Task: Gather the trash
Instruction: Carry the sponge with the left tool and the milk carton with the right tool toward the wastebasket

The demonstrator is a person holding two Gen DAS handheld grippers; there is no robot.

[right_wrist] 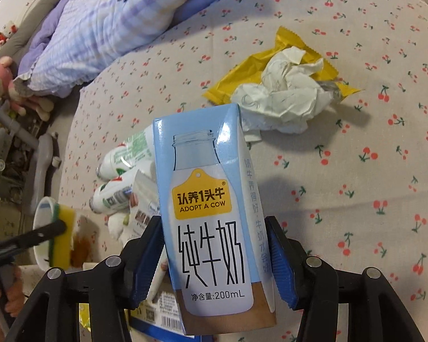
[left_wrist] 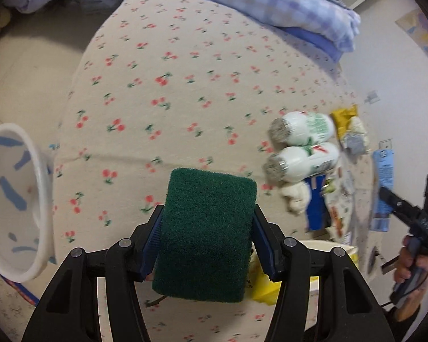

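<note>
The trash lies in one loose heap on the cherry-print sheet (left_wrist: 185, 91), and what matters for the coming move is on which side of each gripper that heap sits.

Starting at the left: the left gripper (left_wrist: 207, 228) is clamped on a green-faced sponge (left_wrist: 205, 236), its blue pads pressed to the sponge's two sides, so it has no free jaw for picking. To its left, near the bed's edge, a white bin with blue marks (left_wrist: 17, 199) stands with its mouth tipped toward the camera. Ahead of and to the right of this gripper lie two white drink bottles (left_wrist: 302, 145), side by side, caps toward the gripper and long axes running away to the right; beyond them are the wrappers and a crumpled tissue.

The right gripper (right_wrist: 214, 256) holds a blue milk carton (right_wrist: 211, 213) upright between its pads, the carton's long axis running along the fingers. From this gripper the bottles (right_wrist: 119, 176) lie to the left and close, while the crumpled white paper (right_wrist: 282, 97) on a yellow wrapper (right_wrist: 271, 65) lies ahead and slightly right.

My judgement: the right hand is nearer the heap, yet the bin is on the left gripper's far side, so the carton would have to travel leftward across the bottles.
</note>
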